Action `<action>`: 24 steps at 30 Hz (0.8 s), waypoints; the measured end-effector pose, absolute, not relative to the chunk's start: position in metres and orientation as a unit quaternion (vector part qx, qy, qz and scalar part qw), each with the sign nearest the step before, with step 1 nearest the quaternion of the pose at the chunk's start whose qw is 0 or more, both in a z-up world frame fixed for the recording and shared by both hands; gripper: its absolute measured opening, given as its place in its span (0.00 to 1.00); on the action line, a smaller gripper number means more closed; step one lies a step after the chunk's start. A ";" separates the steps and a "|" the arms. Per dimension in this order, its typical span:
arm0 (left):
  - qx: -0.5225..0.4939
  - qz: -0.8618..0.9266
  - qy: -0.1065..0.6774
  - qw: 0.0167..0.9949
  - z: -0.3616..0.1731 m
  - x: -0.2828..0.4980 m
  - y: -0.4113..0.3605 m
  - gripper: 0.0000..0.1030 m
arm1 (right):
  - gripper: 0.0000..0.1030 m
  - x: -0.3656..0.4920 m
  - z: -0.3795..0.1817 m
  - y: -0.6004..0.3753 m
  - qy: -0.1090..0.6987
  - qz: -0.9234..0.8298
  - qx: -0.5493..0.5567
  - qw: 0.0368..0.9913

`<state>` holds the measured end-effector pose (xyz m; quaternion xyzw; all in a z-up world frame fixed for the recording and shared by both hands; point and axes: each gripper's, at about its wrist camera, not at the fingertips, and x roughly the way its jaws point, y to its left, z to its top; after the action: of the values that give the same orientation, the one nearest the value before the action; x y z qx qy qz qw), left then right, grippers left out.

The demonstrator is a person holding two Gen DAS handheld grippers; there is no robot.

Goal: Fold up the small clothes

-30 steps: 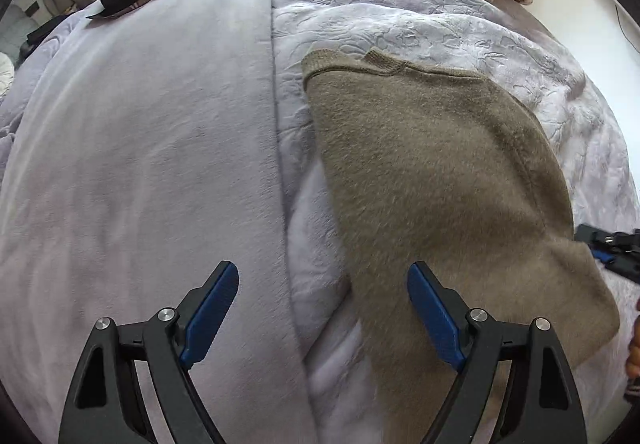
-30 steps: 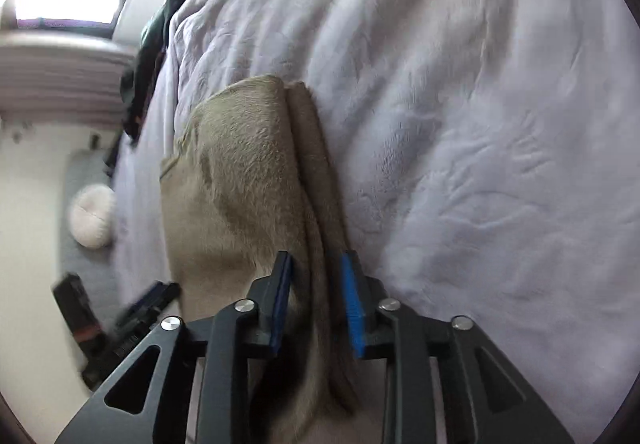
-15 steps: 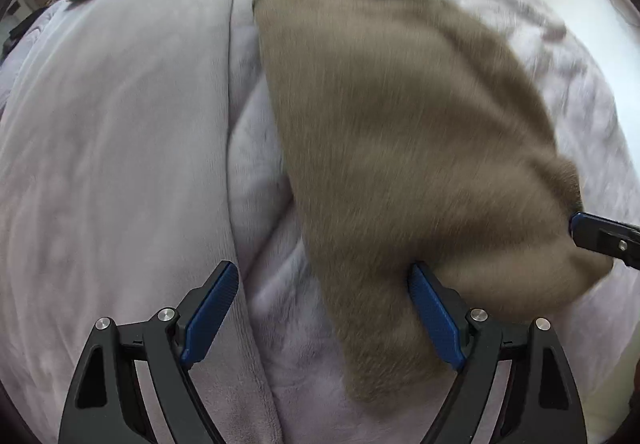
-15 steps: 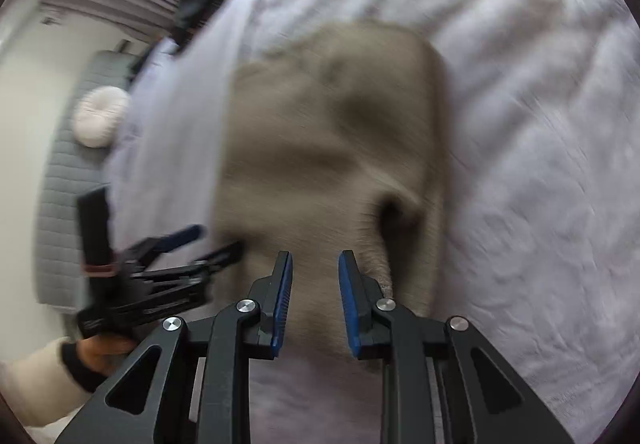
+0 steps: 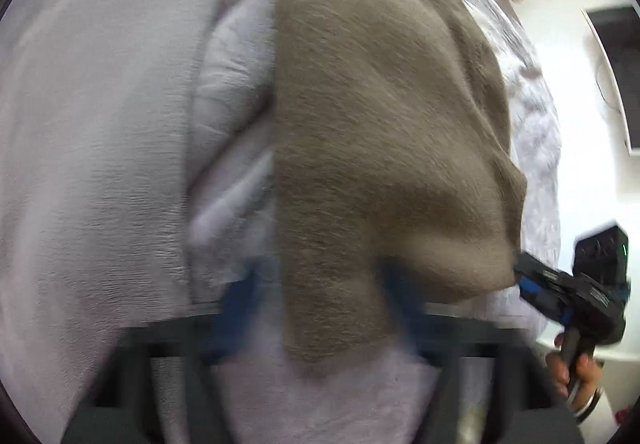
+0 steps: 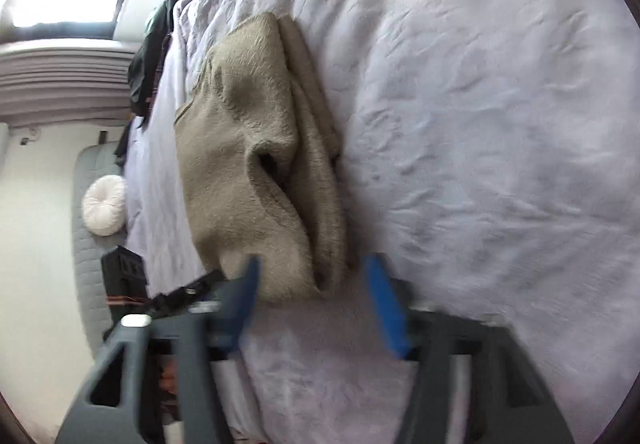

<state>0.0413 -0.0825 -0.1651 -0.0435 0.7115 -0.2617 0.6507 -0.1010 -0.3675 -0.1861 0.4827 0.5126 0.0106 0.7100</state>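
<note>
Released now, right hand-held gripper gapes beside sweater; left hand-held gripper spread.

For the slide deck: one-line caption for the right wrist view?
Right gripper, open, at the near end of a folded tan sweater lying on a lavender bedspread.
</note>
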 end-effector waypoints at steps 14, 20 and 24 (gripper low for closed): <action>0.049 -0.267 0.679 0.682 -0.150 0.029 -0.082 0.27 | 0.16 -0.091 -0.186 -0.347 0.565 -0.004 0.383 0.731; 0.074 -0.235 0.677 0.693 -0.130 0.022 -0.084 0.27 | 0.16 -0.089 -0.170 -0.347 0.576 -0.019 0.378 0.725; 0.082 -0.217 0.676 0.699 -0.119 0.015 -0.079 0.27 | 0.16 -0.089 -0.162 -0.348 0.576 -0.023 0.379 0.724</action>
<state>0.0153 -0.0792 -0.1189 0.0818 0.6764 -0.2175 0.6989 -0.0895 -0.3483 -0.1618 0.3788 0.5763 -0.0229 0.7238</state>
